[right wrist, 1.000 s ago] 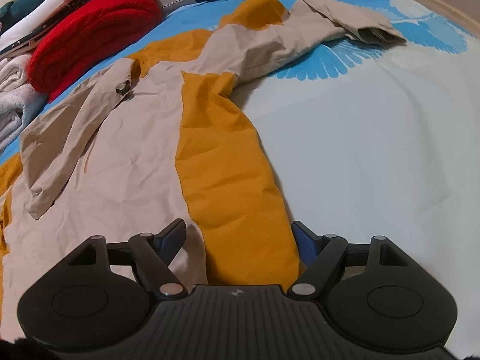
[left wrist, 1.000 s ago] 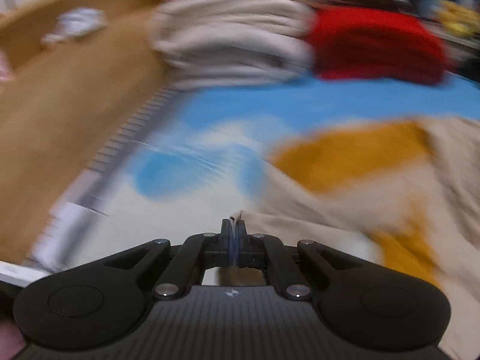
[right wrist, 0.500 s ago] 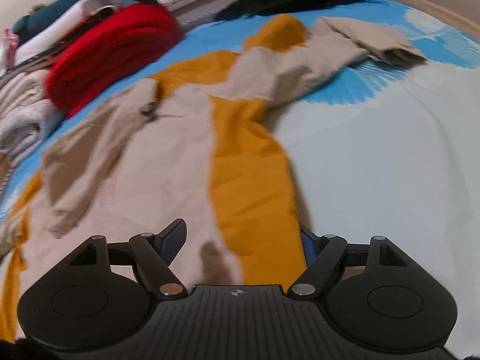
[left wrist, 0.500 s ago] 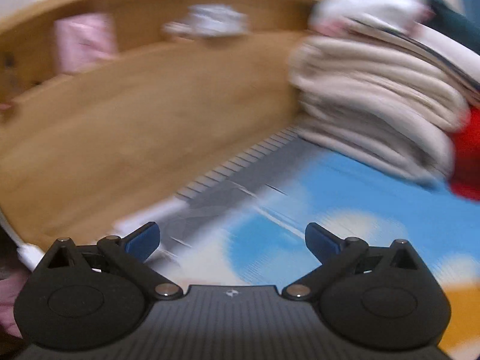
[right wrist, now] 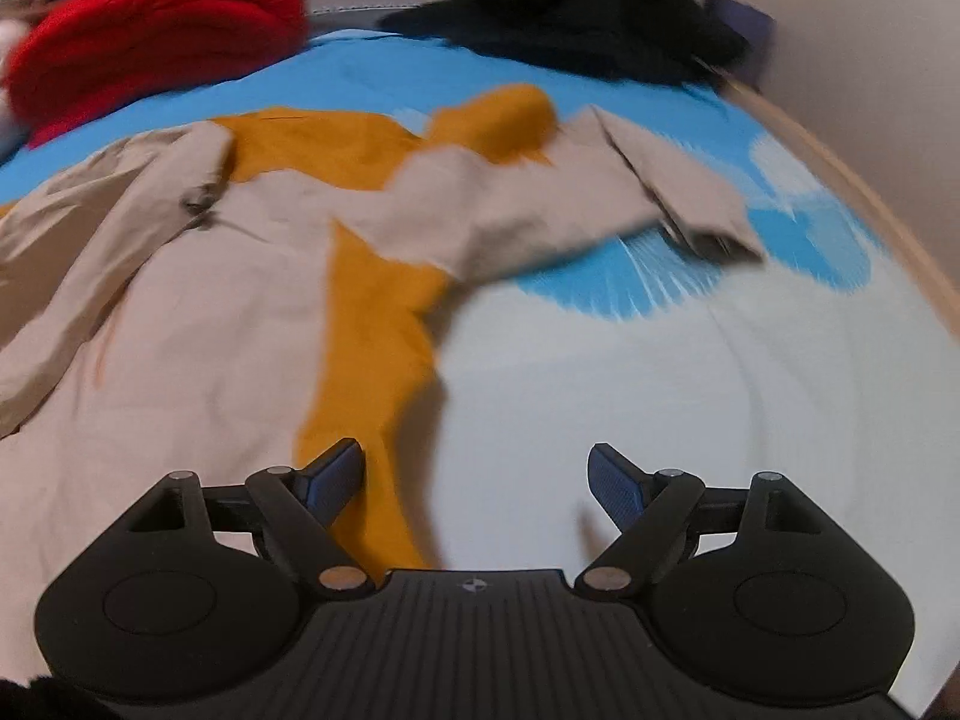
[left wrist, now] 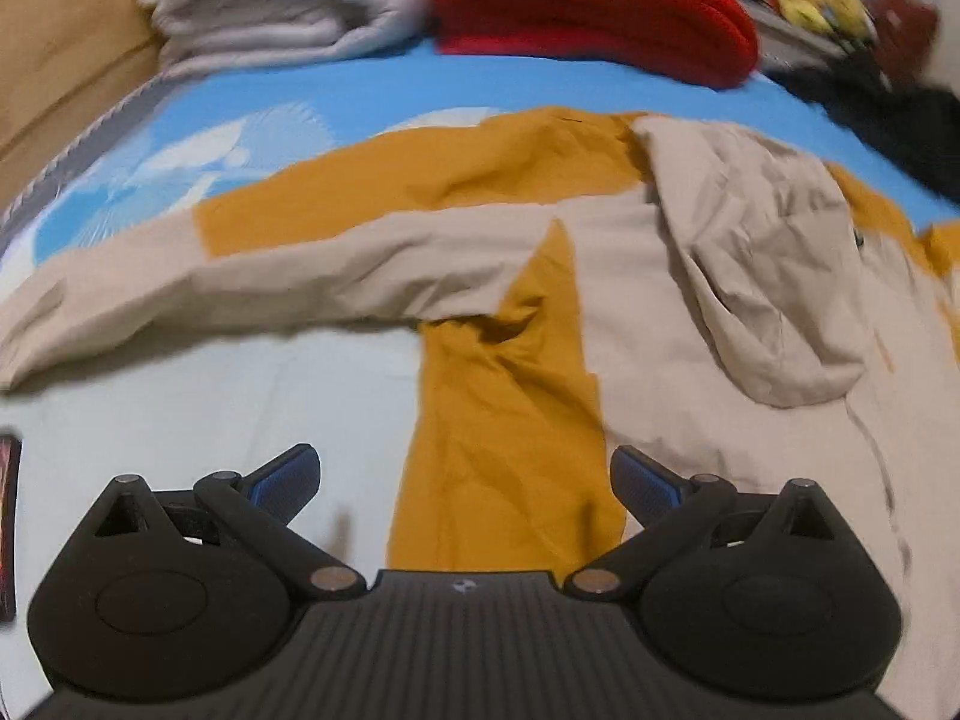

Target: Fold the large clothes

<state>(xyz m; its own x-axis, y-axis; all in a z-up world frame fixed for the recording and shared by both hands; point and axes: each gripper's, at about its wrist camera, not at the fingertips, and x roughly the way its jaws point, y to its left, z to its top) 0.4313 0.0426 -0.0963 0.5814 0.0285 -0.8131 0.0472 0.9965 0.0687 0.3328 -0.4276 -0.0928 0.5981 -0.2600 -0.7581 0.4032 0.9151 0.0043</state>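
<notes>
A bed is filling both views, its sheet [left wrist: 180,396] lying smooth and pale near the cameras and turning bright blue with white fan-shaped prints toward the far side. A wooden bed frame [left wrist: 54,60] is curving along the left edge in the left wrist view, and a plain light wall [right wrist: 870,60] is rising beyond the wooden rim in the right wrist view. At the far end, folded cream towels or blankets [left wrist: 282,6] are sitting in a soft, ribbed stack, touching a thick red knitted garment [left wrist: 594,6]. A crumpled black garment [right wrist: 600,24] is lying in a heap further along, with blurred yellow plush shapes behind it.

The hooded jacket [left wrist: 648,312] is lying spread flat across the middle of the bed, a thin, creased woven fabric in beige with mustard-orange panels. Its hood [left wrist: 762,264] is flopping down over the body, and one sleeve [left wrist: 240,282] is stretching out sideways to the left; the other sleeve [right wrist: 630,192] is reaching out toward the blue print.

The left gripper [left wrist: 465,480] is hovering over the orange side panel, its blue-padded jaws standing wide apart and holding nothing. The right gripper [right wrist: 477,480] is hovering over the jacket's opposite edge, its jaws opening with nothing pinched between them.
</notes>
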